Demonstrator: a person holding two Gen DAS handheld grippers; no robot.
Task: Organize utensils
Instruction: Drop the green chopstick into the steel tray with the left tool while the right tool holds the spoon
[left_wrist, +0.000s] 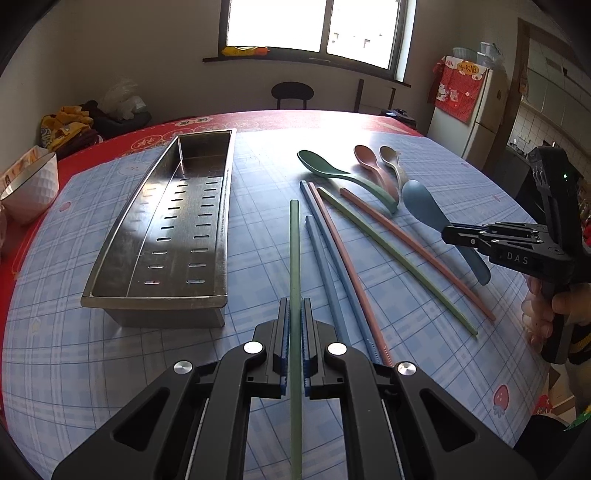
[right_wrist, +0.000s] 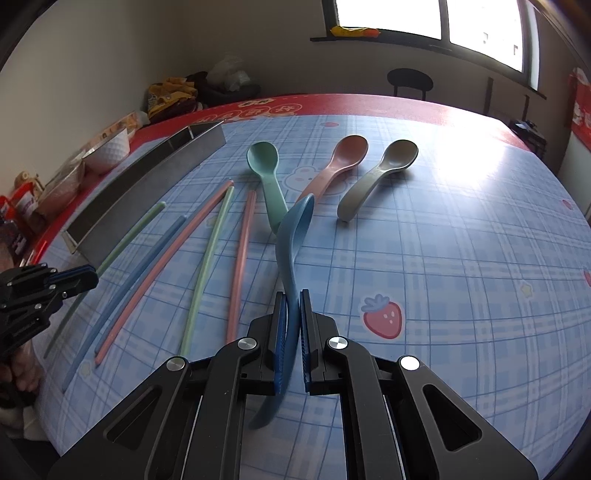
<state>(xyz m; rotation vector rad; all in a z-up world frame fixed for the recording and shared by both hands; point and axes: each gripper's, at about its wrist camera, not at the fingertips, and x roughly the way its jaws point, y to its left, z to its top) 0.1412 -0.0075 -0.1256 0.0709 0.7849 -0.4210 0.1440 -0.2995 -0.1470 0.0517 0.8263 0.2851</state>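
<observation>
- Left hand-held gripper (left_wrist: 294, 325): black, blue-padded fingers closed narrow on a dark green chopstick (left_wrist: 294, 258), which runs straight out between the pads, far tip just right of the tray.
- Right hand-held gripper (right_wrist: 293, 314): fingers clamped on the handle of a blue plastic spoon (right_wrist: 291, 240), turned on edge, bowl pointing far.
- Long stainless steel tray with slotted bottom (left_wrist: 173, 229): on the tabletop (left_wrist: 258, 158), left of the utensils; no utensil inside.
- Two blue chopsticks (left_wrist: 328, 273): flat on the tabletop, just right of the held chopstick, side by side.
- Two pink chopsticks (left_wrist: 417, 251) and one light green chopstick (left_wrist: 395, 258): fanned out further right.
- Green spoon (right_wrist: 264, 162), pink spoon (right_wrist: 343, 155) and beige spoon (right_wrist: 388, 166): lying at the far end of the chopsticks, bowls up, in a row left to right.
- White faceted bowl (left_wrist: 31, 184): left edge, on the red cloth border.
</observation>
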